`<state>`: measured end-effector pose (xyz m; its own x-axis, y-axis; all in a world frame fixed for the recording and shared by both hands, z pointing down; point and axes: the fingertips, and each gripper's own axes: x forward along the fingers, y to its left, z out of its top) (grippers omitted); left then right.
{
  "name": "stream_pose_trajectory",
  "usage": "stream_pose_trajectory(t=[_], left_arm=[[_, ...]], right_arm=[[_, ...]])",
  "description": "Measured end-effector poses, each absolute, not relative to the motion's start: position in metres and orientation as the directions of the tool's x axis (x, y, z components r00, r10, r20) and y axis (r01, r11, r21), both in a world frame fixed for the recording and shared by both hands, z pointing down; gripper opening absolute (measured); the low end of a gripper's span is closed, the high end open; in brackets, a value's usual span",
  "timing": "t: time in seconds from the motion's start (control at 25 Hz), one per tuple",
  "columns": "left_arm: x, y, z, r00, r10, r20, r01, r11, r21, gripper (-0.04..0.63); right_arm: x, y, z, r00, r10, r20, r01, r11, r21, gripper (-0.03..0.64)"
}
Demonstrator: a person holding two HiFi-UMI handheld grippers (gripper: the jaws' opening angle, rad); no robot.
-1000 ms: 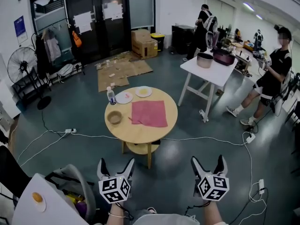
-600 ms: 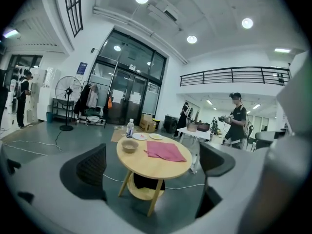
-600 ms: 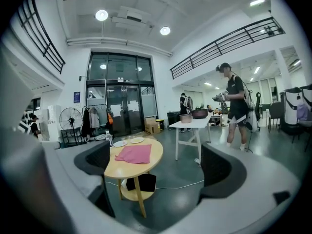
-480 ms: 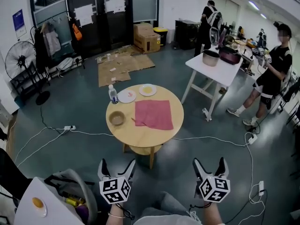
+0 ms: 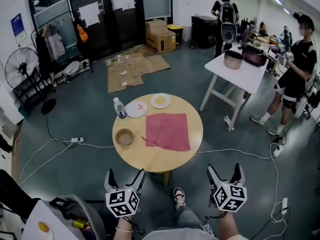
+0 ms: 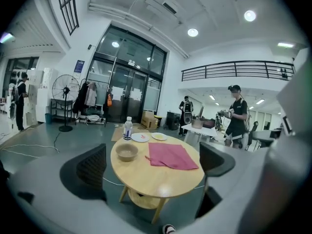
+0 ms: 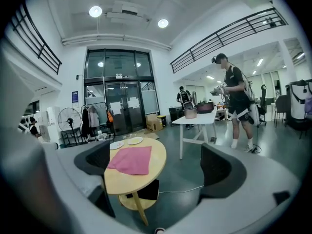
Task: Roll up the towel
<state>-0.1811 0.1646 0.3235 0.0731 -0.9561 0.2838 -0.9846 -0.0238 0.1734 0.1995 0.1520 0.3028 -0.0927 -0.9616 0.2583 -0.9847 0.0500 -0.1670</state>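
Note:
A pink towel (image 5: 168, 131) lies spread flat on the round wooden table (image 5: 150, 157), right of centre; it also shows in the left gripper view (image 6: 171, 155) and the right gripper view (image 7: 131, 160). My left gripper (image 5: 123, 178) hovers short of the table's near edge, open and empty. My right gripper (image 5: 224, 172) hangs to the right of the table, also open with nothing between its jaws. Both are well short of the towel.
On the table stand a wooden bowl (image 5: 124, 136), a water bottle (image 5: 119, 108) and two plates (image 5: 136, 108) (image 5: 160, 100). A white table (image 5: 242, 71) with pots and two people (image 5: 296, 69) are at the right. Cables (image 5: 60, 146) cross the floor; a fan (image 5: 21, 69) stands left.
The view has drawn closer to the round table, which now sits lower and larger in the head view. Both grippers stay open and keep their place in the frame.

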Motion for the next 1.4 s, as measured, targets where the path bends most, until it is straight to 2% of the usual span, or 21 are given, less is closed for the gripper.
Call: stream_pose_trajectory(t=[0.56,1.04,1.4], left_arm=[[-0.185,0.015,0.316,-0.012,-0.956,0.293,-0.981,0.069,0.183,0.576],[-0.189,-0.054,0.319,-0.068,-0.947,0.313,-0.978,0.125,0.165,0.575],[-0.192,-0.085,0.343,0.04,-0.931,0.362,-0.986,0.022,0.164,0.576]], right_arm=[[0.184,-0.043,0.289,-0.206,-0.941,0.267,-0.973,0.168,-0.156,0.586],[0.175,-0.141,0.303,-0.276,-0.913,0.301,-0.958,0.235,-0.164,0.586],[0.155,-0.154,0.318,-0.242,-0.912,0.331,-0.966,0.192,-0.176,0.583]])
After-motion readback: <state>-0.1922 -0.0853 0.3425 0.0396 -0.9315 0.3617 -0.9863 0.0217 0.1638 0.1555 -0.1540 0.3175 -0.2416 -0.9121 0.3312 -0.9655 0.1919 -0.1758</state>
